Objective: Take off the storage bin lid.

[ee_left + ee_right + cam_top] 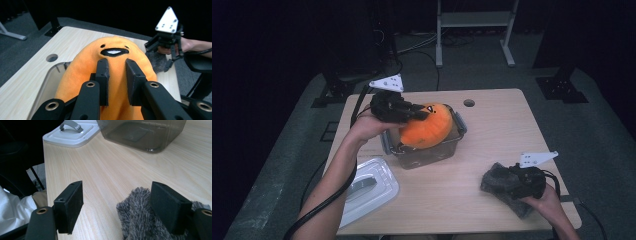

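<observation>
an orange plush toy (428, 131) with a small black face is held by the left gripper (414, 114) over a clear plastic box (451, 148) near the middle of the wooden table (492, 115). in the left gripper view the jaws are drawn in close and a fold of the toy's fabric is pinched between the pads (103, 75). the toy's lower end appears to sit inside the box, though the rim hides how deep it goes. the box's white lid (369, 187) is laid flat on the table's near left corner, well apart from the box. the right gripper (514, 182) is kept low at the near right edge, over a grey fuzzy cloth (497, 180). in the right gripper view its jaws are spread wide; one pad (167, 205) is set against the cloth, the other is clear of it above bare wood.
</observation>
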